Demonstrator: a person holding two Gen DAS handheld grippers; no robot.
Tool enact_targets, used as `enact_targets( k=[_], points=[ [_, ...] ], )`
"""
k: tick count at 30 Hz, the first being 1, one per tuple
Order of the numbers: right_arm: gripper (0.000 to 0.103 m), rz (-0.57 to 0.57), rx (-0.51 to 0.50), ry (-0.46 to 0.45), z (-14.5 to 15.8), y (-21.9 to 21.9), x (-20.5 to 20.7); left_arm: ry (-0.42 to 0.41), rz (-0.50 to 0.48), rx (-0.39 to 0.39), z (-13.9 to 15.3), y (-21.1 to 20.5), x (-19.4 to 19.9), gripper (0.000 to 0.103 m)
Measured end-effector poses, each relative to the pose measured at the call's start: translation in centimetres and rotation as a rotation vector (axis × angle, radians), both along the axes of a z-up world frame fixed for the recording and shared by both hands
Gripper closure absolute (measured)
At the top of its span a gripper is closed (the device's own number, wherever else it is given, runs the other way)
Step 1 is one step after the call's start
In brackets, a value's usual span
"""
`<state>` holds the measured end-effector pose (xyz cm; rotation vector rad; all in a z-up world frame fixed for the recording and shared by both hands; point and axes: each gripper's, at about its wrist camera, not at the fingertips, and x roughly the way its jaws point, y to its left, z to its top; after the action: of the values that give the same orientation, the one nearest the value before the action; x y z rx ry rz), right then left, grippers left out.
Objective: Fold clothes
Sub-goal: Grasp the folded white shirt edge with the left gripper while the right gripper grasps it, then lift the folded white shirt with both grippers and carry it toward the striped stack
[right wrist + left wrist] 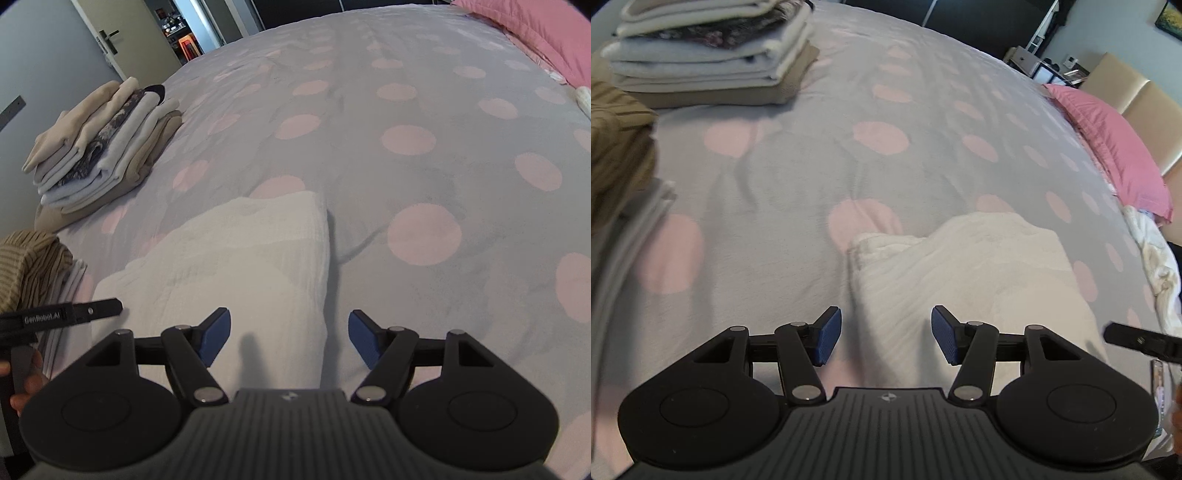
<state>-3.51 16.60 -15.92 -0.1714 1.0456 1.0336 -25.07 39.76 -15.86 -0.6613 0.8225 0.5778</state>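
Left wrist view: the left hand-held gripper hangs over the bed with its blue pads spread wide and nothing between them, so it's released. Right below and ahead of it lies the white cloth, folded into a rough rectangle on the grey cover with pink dots. Its left edge runs just about under the gap of the jaws. Far left there's a stack of folded clothes, white and beige with a dark patterned piece in it. Nearer on the left edge sits a brown striped pile, a bit blurred. A pink pillow lies along the far right side, and some crumpled white fabric sits near it at the bed's edge. The tip of the right hand-held gripper pokes in from the right.

Right wrist view: the right hand-held gripper is also released, pads wide apart, holding nothing, hovering at the cloth's near right edge. The cloth sits in the near middle of the bed, its right side a straight fold line. The stack is far left, the striped pile near left. A hand grips the other tool at the left edge. A door shows far left.
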Motion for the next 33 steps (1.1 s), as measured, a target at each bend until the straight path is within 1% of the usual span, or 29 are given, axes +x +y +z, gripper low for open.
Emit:
enact_targets(
  k=[3,5,8,11,14,17,19,20,21,22,23,25,26,27,28,31,33],
  points=[
    [0.030,-0.008,-0.004,0.023,-0.9,1.1,1.0,0.026,-0.019,0.014,-1.0,0.5,1.0,0.051],
    [0.030,-0.009,-0.010,0.032,-1.7,1.8,1.6,0.034,-0.028,0.001,-1.8,0.8,1.5,0.051],
    [0.030,-0.014,-0.012,0.071,-3.1,2.5,2.4,0.031,-0.031,-0.002,-2.7,1.0,1.9,0.051],
    [0.030,-0.010,-0.017,0.110,-4.7,2.7,2.6,0.019,-0.048,0.023,-3.1,1.0,2.1,0.047],
    [0.029,0.007,-0.015,0.088,-5.4,2.9,2.0,0.018,-0.056,0.037,-3.3,0.9,2.5,0.045],
    [0.029,0.035,-0.021,0.043,-5.7,3.4,1.1,0.054,-0.087,0.091,-3.2,0.0,3.3,0.045],
    [0.032,0.048,-0.021,0.022,-5.8,3.6,0.5,0.070,-0.105,0.128,-3.0,-0.8,3.7,0.050],
    [0.035,0.049,-0.017,0.024,-5.8,3.6,0.5,0.072,-0.114,0.140,-2.9,-1.1,3.9,0.055],
    [0.040,0.049,-0.012,0.025,-5.7,3.6,0.5,0.069,-0.125,0.146,-2.8,-1.3,3.9,0.061],
    [0.046,0.049,-0.008,0.027,-5.7,3.5,0.4,0.063,-0.136,0.147,-2.7,-1.4,3.9,0.064],
    [0.049,0.050,-0.004,0.029,-5.6,3.5,0.4,0.055,-0.146,0.147,-2.7,-1.4,3.9,0.071],
    [0.060,0.050,0.005,0.032,-5.5,3.4,0.4,0.043,-0.157,0.144,-2.6,-1.5,3.9,0.079],
    [0.063,0.050,0.009,0.033,-5.5,3.4,0.3,0.037,-0.162,0.144,-2.5,-1.6,4.0,0.086],
    [0.069,0.051,0.013,0.035,-5.4,3.4,0.3,0.032,-0.168,0.143,-2.5,-1.7,4.0,0.091],
    [0.074,0.051,0.018,0.037,-5.4,3.3,0.3,0.031,-0.169,0.151,-2.3,-1.8,4.0,0.092],
    [0.082,0.054,0.030,0.037,-5.2,3.2,0.1,0.021,-0.162,0.160,-1.9,-2.0,4.1,0.094],
    [0.083,0.075,0.035,-0.021,-4.3,3.4,-0.8,-0.003,-0.159,0.161,-1.5,-2.0,4.0,0.095]
  ],
)
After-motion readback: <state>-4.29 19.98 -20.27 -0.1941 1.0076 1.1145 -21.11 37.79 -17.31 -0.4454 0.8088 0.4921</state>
